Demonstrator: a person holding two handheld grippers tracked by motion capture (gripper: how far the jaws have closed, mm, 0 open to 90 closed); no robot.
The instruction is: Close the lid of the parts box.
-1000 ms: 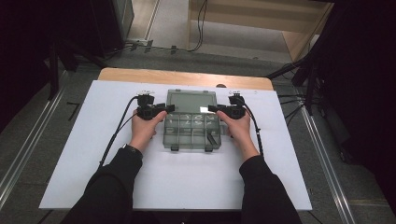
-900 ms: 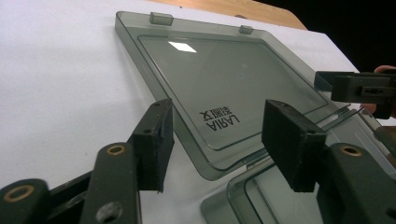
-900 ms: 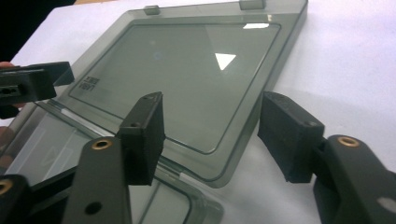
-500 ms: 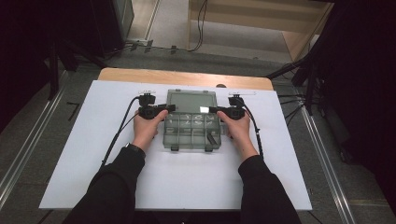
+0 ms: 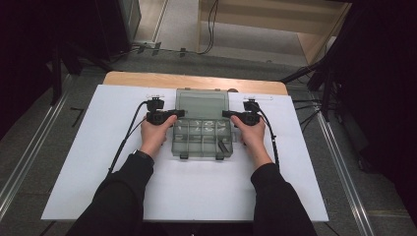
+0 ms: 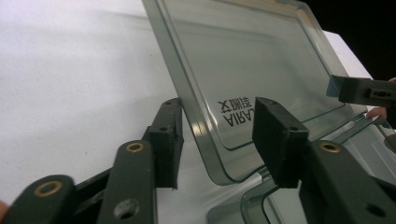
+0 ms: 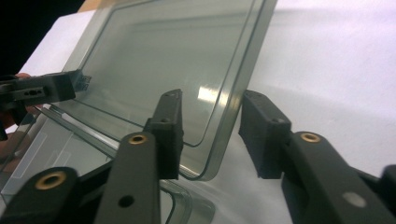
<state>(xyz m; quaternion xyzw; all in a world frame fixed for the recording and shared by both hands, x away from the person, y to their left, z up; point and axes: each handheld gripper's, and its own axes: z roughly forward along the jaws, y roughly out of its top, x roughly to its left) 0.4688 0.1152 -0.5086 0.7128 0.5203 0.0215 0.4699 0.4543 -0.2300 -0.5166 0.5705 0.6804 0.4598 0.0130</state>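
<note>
A clear plastic compartment box [image 5: 201,137] sits on the white sheet [image 5: 98,177] covering the table, its hinged lid [image 5: 202,104] raised and leaning away from the person, long edge running side to side between the two hands. The left gripper [image 5: 178,113] straddles the lid's left rim at the lower corner, the right gripper [image 5: 228,114] straddles the right rim, each about equally near its own end. In the left gripper view the lid [image 6: 243,79] edge stands between the jaws, which have just been closing, with daylight showing between the pads and the plastic (not yet a clamp); the right gripper view shows the same, the lid [image 7: 168,60] rim between pads that have been narrowing but stand clear of it. The lid's rims lie squarely inside both pairs of jaws, so the coming squeeze likely needs no reach.
</note>
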